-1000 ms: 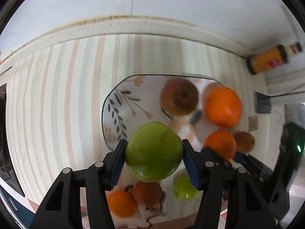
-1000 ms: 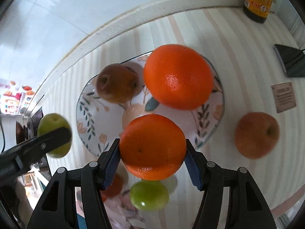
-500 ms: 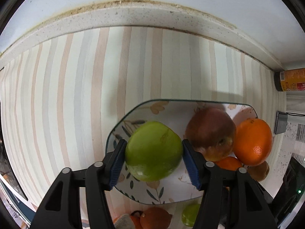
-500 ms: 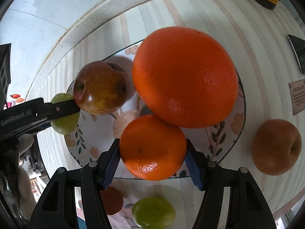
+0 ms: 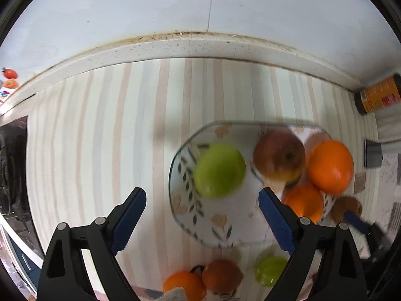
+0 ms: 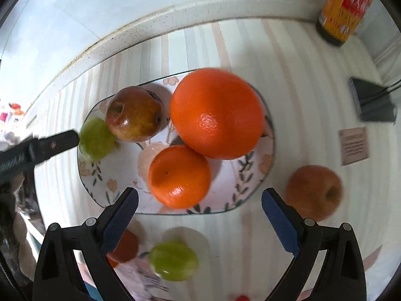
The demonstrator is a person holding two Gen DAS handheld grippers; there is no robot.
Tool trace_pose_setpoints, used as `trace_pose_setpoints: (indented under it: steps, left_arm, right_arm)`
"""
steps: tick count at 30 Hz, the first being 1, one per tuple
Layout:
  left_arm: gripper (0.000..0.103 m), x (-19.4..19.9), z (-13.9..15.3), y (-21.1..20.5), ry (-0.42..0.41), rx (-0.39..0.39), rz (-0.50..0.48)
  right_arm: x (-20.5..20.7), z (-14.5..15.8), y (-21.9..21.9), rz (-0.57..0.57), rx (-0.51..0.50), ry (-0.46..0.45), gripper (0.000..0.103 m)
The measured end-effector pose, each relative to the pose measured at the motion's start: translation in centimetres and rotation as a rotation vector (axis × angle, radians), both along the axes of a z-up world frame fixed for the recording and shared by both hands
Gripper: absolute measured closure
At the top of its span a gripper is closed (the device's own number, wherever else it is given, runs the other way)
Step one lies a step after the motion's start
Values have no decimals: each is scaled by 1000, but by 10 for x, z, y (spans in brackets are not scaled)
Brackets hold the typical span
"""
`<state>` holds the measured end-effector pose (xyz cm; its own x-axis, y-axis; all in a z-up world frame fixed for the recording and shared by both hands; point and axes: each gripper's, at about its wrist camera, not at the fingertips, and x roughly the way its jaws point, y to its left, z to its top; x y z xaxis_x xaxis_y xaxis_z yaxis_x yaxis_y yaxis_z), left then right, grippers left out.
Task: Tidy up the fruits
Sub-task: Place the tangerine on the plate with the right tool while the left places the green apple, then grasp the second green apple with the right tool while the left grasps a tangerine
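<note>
A flower-patterned plate (image 5: 175, 200) (image 6: 265, 173) lies on the striped cloth. My left gripper (image 5: 200, 200) hovers over its left end with its jaws opening. The green apple (image 5: 219, 169) (image 6: 96, 138) rests on the plate, free of the blue pads. My right gripper (image 6: 200, 197) also has its jaws opening, and the small orange (image 6: 179, 175) (image 5: 304, 202) sits on the plate, untouched. A large orange (image 6: 216, 113) (image 5: 330, 166) and a red-yellow apple (image 6: 135, 114) (image 5: 278, 158) share the plate.
A reddish apple (image 6: 313, 192) lies on the cloth right of the plate. A green fruit (image 6: 173, 260) and an orange-red one (image 6: 124, 247) lie near the front. A bottle (image 6: 344, 7), a black box (image 6: 371, 101) and a card (image 6: 353, 145) stand at the right, by the wall.
Both grippers went down to the plate, spread their fingers and let go. The green apple and the small orange now lie on the plate. Both grippers have pulled back a little.
</note>
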<state>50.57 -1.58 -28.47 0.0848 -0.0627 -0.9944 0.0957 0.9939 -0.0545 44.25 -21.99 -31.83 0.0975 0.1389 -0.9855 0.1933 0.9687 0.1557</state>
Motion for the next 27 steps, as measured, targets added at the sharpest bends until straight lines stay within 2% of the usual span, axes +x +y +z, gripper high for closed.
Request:
trace_pose_setpoints:
  steps: [6, 10, 16, 22, 27]
  left_arm:
    - [11, -43, 26, -1, -64, 15, -19]
    - [11, -69, 55, 4, -112, -3, -9]
    - [11, -99, 82, 1, -161, -18, -6]
    - [11, -125, 104, -1, -220, -10, -10]
    - [11, -148, 115, 1, -237, -29, -5]
  right_arm:
    - [-19, 32, 7, 50, -53, -55, 2]
    - [-35, 53, 9, 75, -74, -97, 2]
    - [-58, 87, 21, 94, -89, -157, 2]
    - [-83, 112, 26, 103, -92, -207, 2]
    - [-111, 133, 25, 96, -94, -242, 2]
